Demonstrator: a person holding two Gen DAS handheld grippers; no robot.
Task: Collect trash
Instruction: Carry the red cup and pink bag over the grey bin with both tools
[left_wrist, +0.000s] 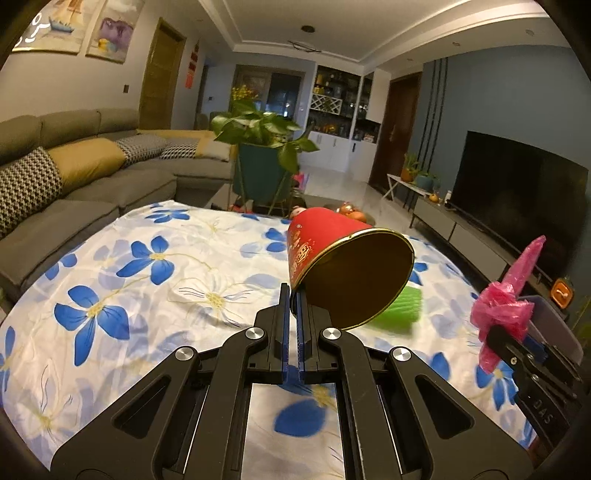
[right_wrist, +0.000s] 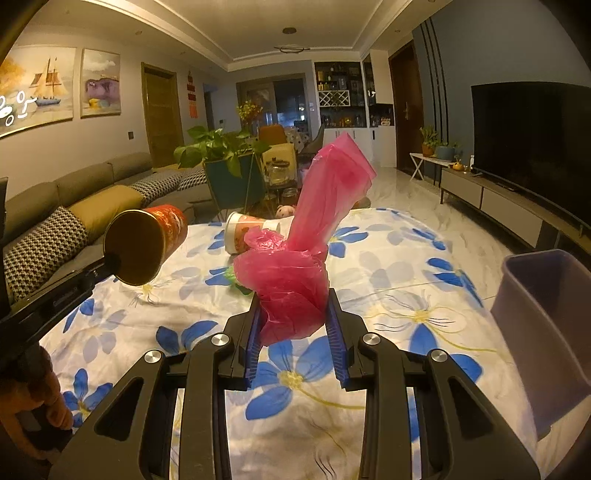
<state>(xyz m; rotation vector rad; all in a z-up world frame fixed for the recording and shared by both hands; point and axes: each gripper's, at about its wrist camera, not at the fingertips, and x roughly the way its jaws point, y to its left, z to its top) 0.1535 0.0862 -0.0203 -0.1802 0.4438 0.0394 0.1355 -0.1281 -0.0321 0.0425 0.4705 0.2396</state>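
L claw (left_wrist: 293, 295) clamped tight, R claw (right_wrist: 293, 314) half-closed, gripping.

Setting: a home living room. Indicators: sectional sofa (left_wrist: 85, 162) with cushions at left; TV (right_wrist: 532, 147) on a low console at right; 2 paintings (right_wrist: 59, 85) at upper left; potted plant (left_wrist: 258, 129) at centre; display shelving (right_wrist: 338, 94) at rear.

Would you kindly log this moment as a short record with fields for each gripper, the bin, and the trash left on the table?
left gripper: shut on the rim of a red paper cup, lifted off the table
right gripper: shut on a crumpled pink plastic bag
bin: purple, at the table's right edge
left on table: tipped paper cup, green item
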